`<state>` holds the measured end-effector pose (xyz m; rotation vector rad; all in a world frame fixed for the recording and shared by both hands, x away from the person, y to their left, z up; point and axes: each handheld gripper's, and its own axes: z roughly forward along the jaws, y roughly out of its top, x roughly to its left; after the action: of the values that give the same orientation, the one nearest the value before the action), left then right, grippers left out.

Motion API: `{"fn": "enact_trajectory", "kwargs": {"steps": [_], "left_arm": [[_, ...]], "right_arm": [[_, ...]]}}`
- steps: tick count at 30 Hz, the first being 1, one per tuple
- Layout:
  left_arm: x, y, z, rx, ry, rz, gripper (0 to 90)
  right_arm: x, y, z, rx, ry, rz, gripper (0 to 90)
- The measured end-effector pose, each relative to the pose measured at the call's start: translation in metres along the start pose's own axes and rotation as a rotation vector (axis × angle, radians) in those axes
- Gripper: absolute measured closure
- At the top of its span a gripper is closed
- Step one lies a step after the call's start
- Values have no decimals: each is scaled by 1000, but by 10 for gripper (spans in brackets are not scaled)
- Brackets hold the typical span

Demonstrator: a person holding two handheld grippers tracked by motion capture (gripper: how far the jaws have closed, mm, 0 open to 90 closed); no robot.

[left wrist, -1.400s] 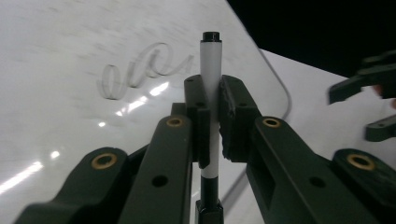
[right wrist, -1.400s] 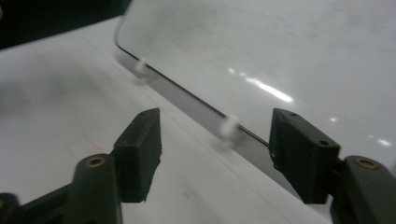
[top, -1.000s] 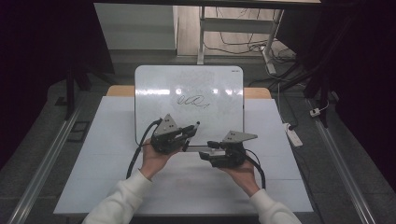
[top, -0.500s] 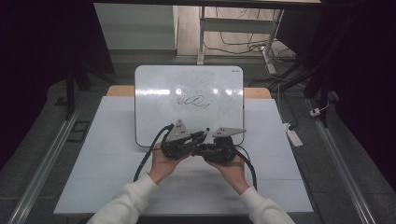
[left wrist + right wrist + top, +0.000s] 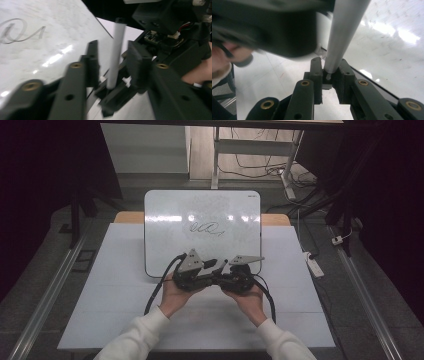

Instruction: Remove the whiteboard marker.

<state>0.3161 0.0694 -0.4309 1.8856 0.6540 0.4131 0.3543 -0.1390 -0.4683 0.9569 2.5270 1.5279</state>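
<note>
A white marker (image 5: 116, 57) stands between the jaws of my left gripper (image 5: 112, 50), with a gap on each side. Those jaws have just been opening and are open. My right gripper (image 5: 329, 67) has just closed and is shut on the marker's (image 5: 344, 32) lower end. In the high view the left gripper (image 5: 212, 268) and the right gripper (image 5: 225, 272) meet tip to tip over the near edge of a whiteboard (image 5: 200, 215). A dark scribble (image 5: 206, 228) runs across the board's middle.
The whiteboard lies on a white table mat (image 5: 110, 295). A white power strip (image 5: 314, 265) sits on the floor by the table's right side. Metal rails (image 5: 50, 290) run along both sides. A desk frame with cables (image 5: 260, 165) stands beyond the table.
The two grippers came together from apart at the board's near edge. The right jaws closed on the marker, and the left jaws parted from it.
</note>
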Motion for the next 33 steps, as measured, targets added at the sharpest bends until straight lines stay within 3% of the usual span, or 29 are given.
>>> {"fn": "enact_trajectory", "kwargs": {"steps": [6, 13, 17, 21, 26, 29, 33], "left_arm": [[17, -21, -40, 28, 47, -79, 448], [28, -73, -86, 151, 99, -138, 335], [33, -100, -104, 181, 130, -181, 311], [36, -114, -111, 194, 135, -209, 293], [37, -125, -111, 204, 122, -217, 287], [40, -129, -109, 214, 120, -222, 283], [43, -131, -109, 207, 128, -229, 284]], "right_arm": [[-6, 2, -11, -61, -15, -22, 770], [-13, 10, -32, -161, -34, -54, 770], [-18, 14, -43, -208, -58, -59, 771], [-22, 21, -47, -239, -85, -76, 771], [-31, 50, -46, -280, -148, -125, 770], [-45, 65, -43, -302, -210, -137, 771], [-73, 78, -32, -337, -252, -105, 771]]}}
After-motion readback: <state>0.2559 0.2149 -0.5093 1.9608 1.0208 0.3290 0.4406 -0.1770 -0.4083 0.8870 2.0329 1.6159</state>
